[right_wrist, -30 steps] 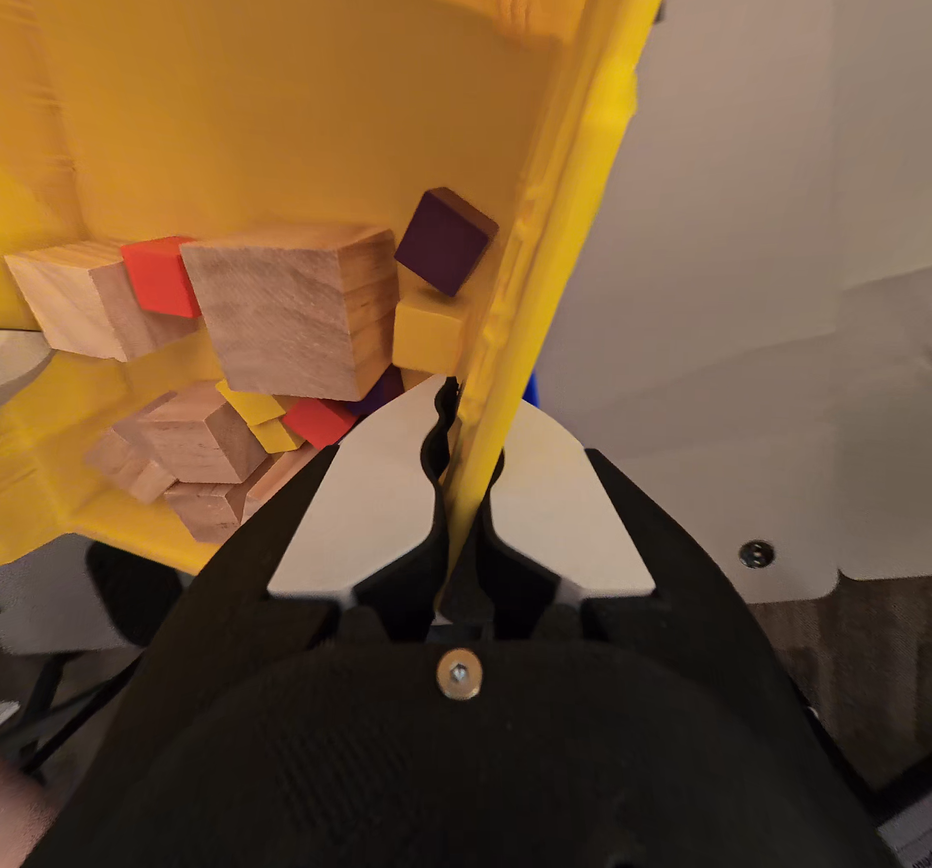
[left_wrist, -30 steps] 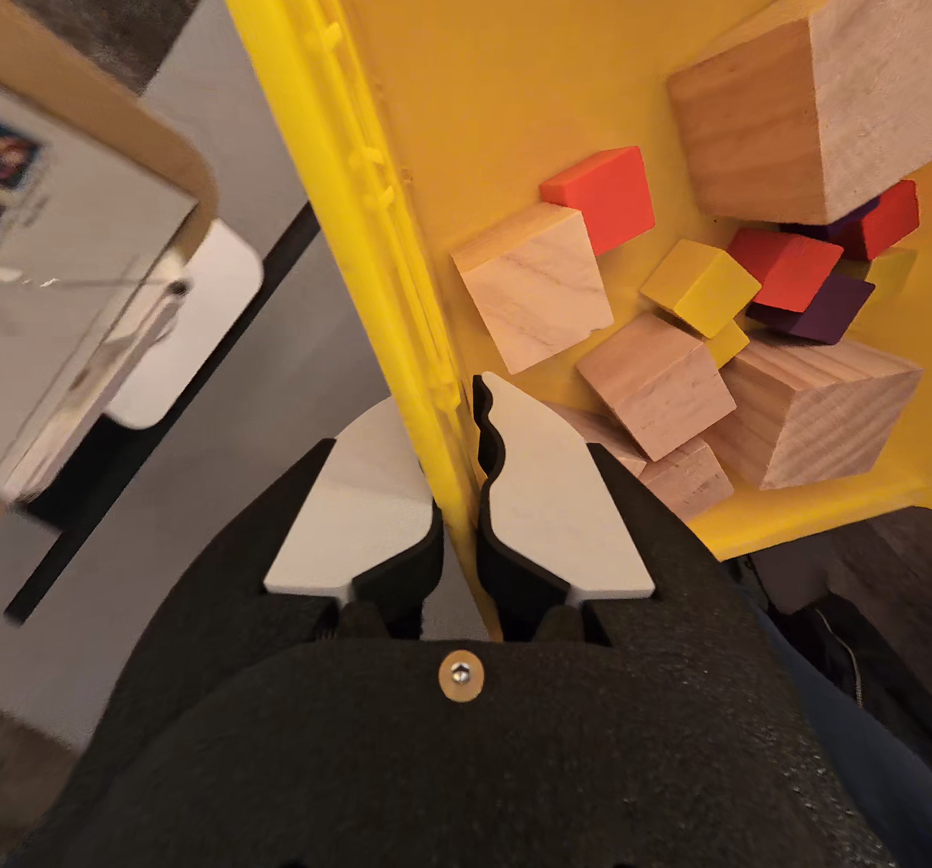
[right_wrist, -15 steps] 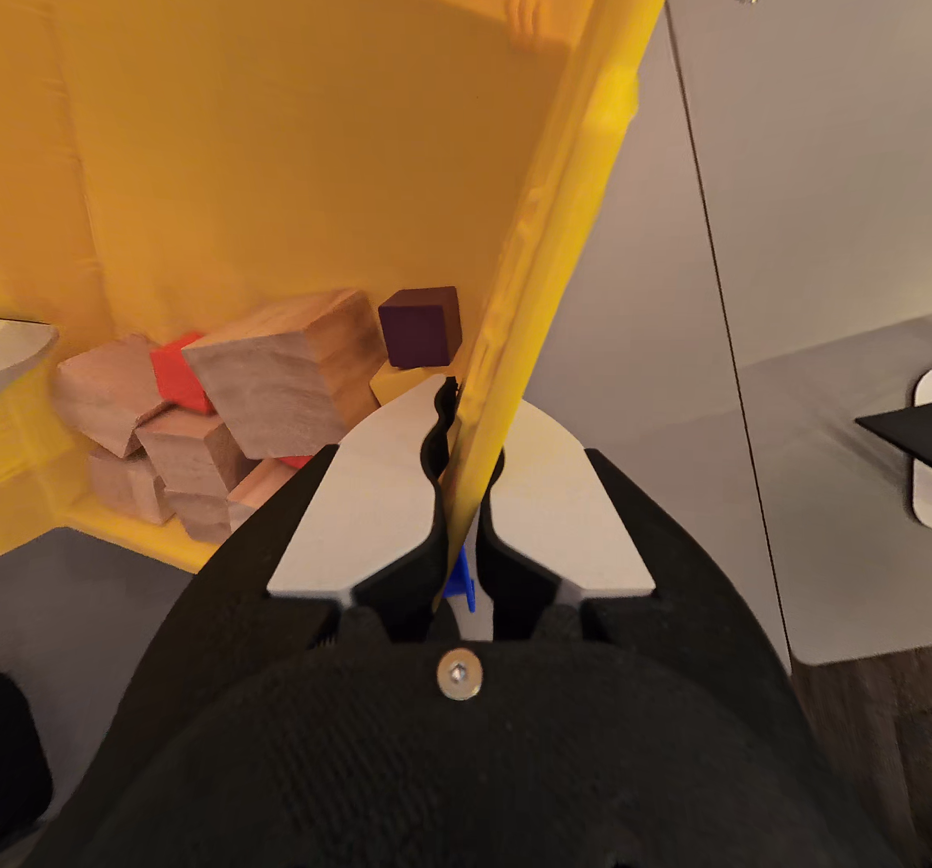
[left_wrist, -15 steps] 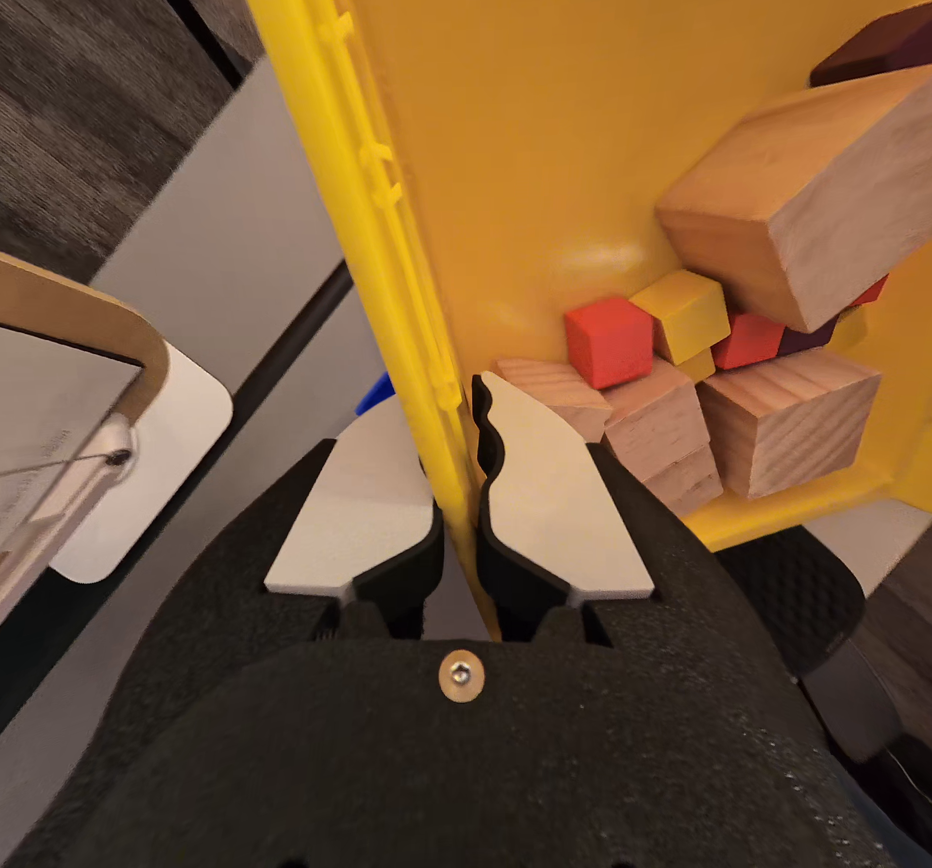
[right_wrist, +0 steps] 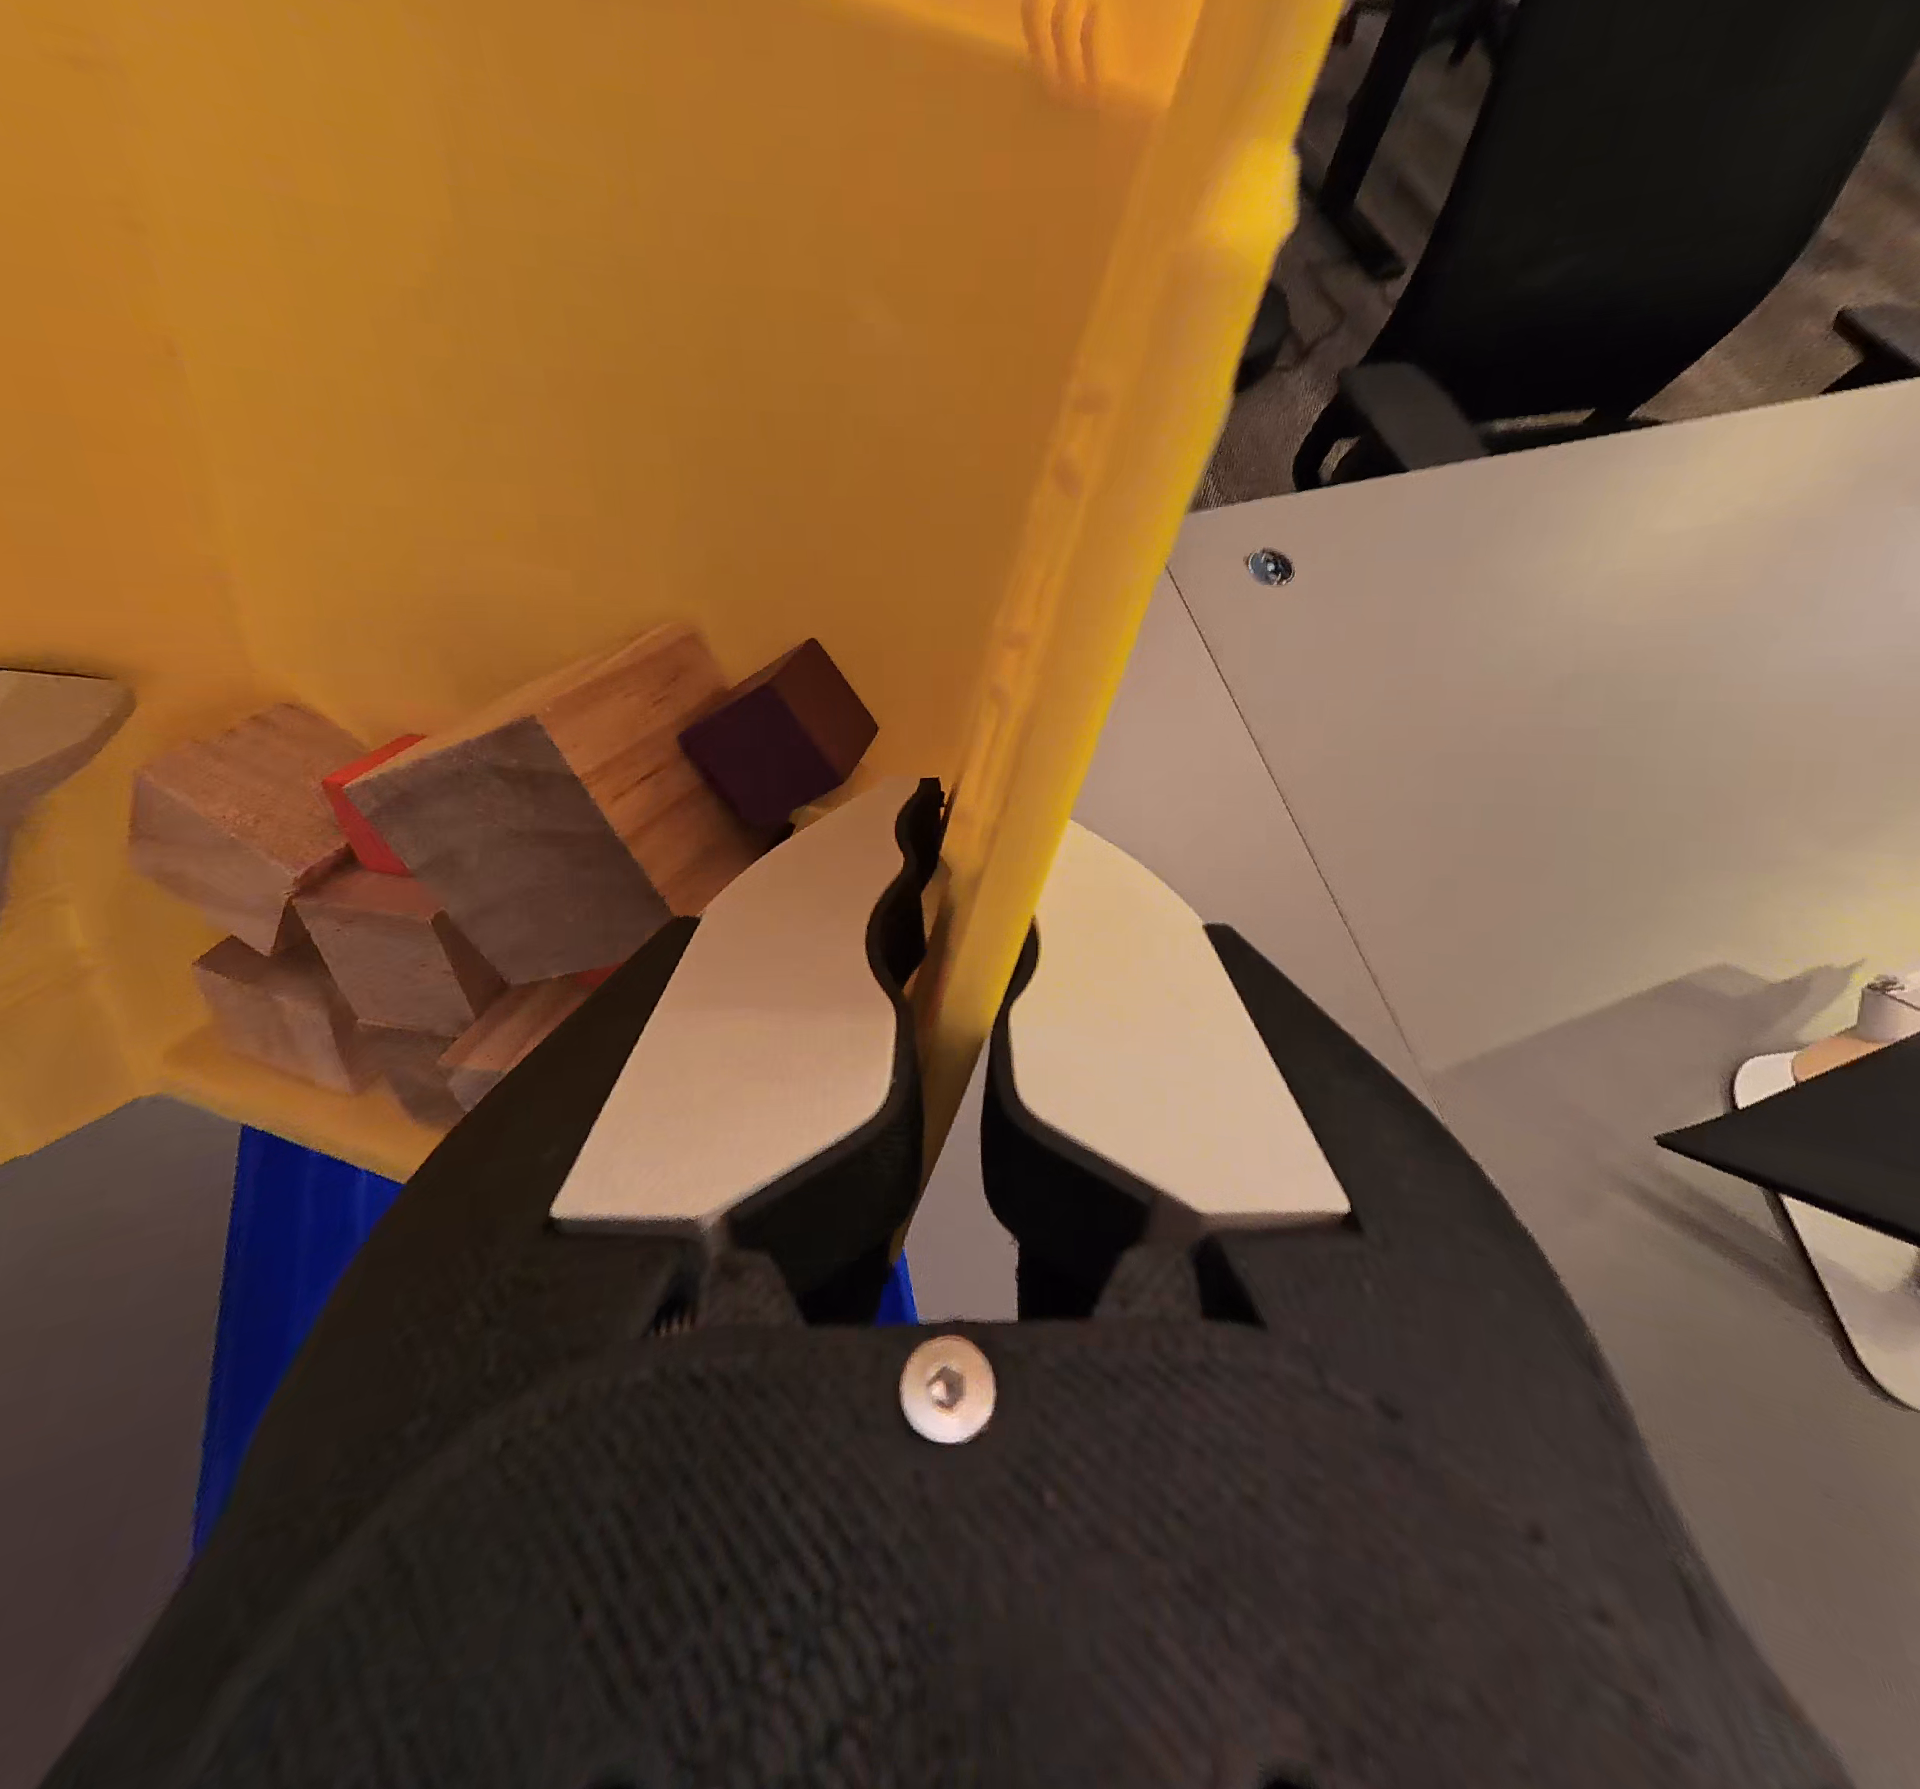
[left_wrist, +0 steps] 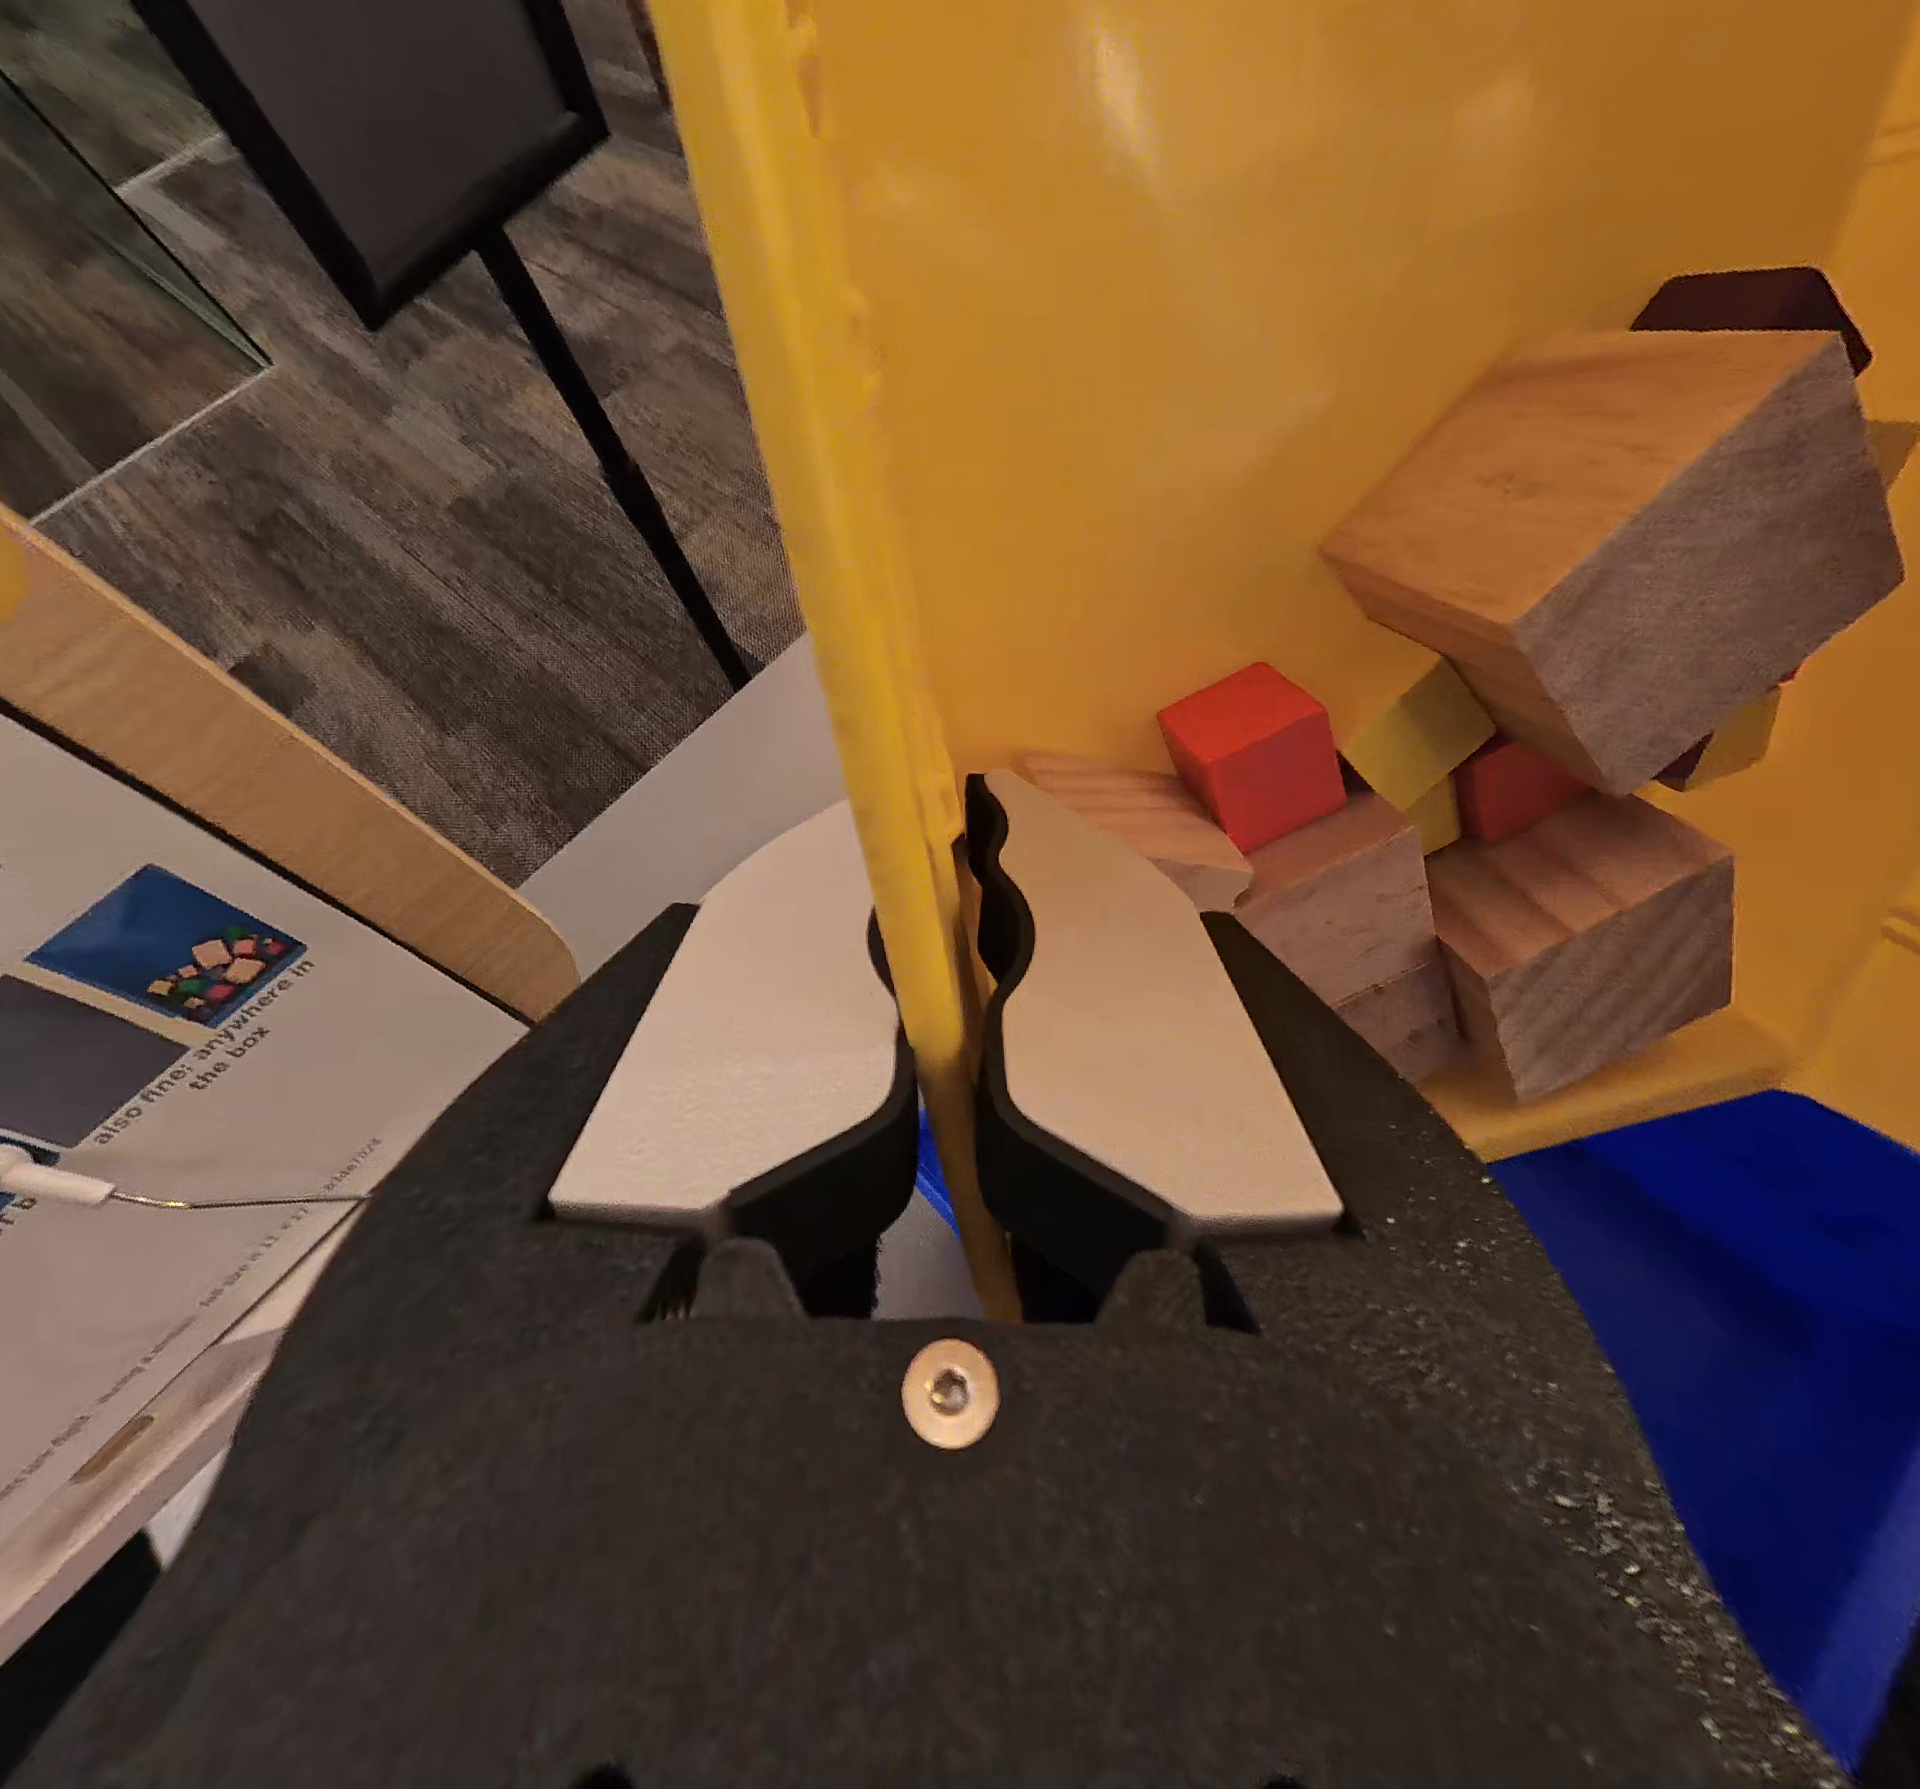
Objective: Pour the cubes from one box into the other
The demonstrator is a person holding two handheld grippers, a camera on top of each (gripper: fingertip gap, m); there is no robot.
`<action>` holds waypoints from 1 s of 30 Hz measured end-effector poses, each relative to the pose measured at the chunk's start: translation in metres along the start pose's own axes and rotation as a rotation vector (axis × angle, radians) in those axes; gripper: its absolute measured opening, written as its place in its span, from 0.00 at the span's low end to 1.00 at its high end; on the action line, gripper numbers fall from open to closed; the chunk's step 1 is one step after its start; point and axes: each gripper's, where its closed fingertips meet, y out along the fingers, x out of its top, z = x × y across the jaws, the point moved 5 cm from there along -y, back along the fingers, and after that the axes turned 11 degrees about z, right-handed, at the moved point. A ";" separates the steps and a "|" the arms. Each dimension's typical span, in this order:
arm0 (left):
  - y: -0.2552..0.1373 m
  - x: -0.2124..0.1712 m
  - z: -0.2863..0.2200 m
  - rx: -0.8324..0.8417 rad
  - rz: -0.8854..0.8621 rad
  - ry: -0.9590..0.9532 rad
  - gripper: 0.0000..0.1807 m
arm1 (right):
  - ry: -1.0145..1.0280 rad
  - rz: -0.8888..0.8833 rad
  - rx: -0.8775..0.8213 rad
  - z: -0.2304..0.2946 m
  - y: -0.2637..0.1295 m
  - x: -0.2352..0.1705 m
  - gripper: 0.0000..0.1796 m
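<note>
Both hand-held grippers (left_wrist: 940,918) (right_wrist: 961,918) pinch the tilted yellow box (left_wrist: 1299,285); cubes (left_wrist: 1558,866) piled at its lip could overshoot the blue box (left_wrist: 1714,1272).

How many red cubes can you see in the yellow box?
2 in the left wrist view: one red cube sits on top of the wooden blocks, and another red cube is wedged under the biggest wooden block. More may be hidden in the pile.

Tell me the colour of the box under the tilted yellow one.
Blue, clearest in the left wrist view.
</note>
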 end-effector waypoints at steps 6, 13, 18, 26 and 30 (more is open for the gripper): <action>-0.012 0.002 0.008 0.010 -0.128 -0.060 0.02 | -0.012 -0.140 -0.018 0.009 -0.010 0.000 0.03; -0.019 0.002 0.006 0.022 -0.243 -0.067 0.02 | 0.007 -0.296 -0.050 0.013 -0.022 -0.006 0.02; -0.026 0.007 0.001 0.020 -0.330 -0.043 0.02 | 0.062 -0.389 -0.043 0.010 -0.033 -0.012 0.02; -0.011 -0.005 -0.002 0.017 -0.272 -0.032 0.02 | 0.068 -0.327 -0.061 0.009 -0.018 -0.027 0.02; -0.011 -0.007 -0.001 0.005 -0.312 -0.045 0.02 | 0.046 -0.353 -0.083 0.012 -0.020 -0.030 0.02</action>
